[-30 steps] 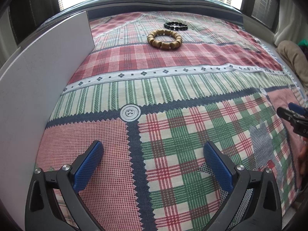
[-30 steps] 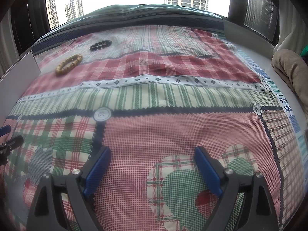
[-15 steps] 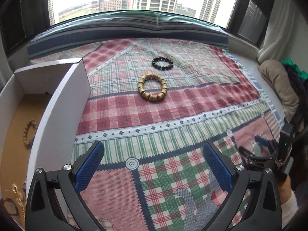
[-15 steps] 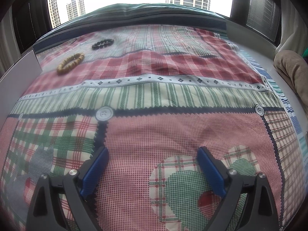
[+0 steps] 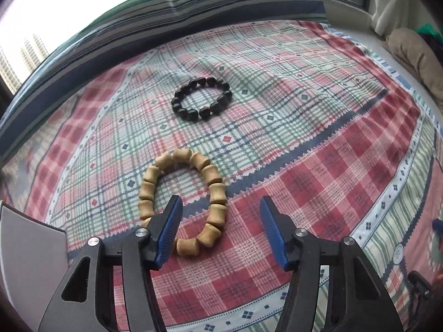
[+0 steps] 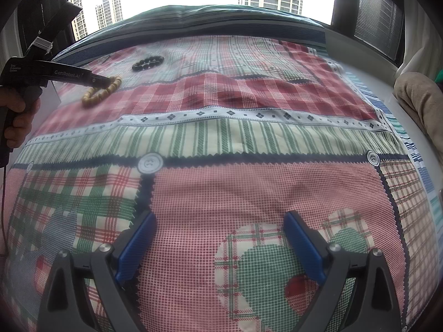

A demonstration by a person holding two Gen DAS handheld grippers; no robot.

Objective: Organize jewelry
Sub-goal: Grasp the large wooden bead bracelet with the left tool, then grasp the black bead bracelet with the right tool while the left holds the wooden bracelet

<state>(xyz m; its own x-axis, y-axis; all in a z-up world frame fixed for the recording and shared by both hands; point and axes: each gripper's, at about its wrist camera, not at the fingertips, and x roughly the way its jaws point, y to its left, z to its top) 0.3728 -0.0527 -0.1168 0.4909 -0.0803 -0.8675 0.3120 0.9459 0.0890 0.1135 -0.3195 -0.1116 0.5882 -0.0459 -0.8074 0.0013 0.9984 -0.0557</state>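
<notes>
We see the wooden bracelet lying flat on the patchwork bedspread, its right-hand arc of beads inside the gap of our left claw. The left claw is spread wide and pinches nothing; its left blue finger sits over the inside of the wooden bracelet's loop, and we cannot tell whether it touches the beads. Just beyond the wooden bracelet, farther from the claw, lies the black bead bracelet, apart from it. To the left of the wooden bracelet, a corner of the white box shows; its inside is out of view. From the right wrist view, our right claw is also spread wide, pinching nothing, low over the bedspread and well apart from the wooden bracelet, which lies far off to its left beyond it.
</notes>
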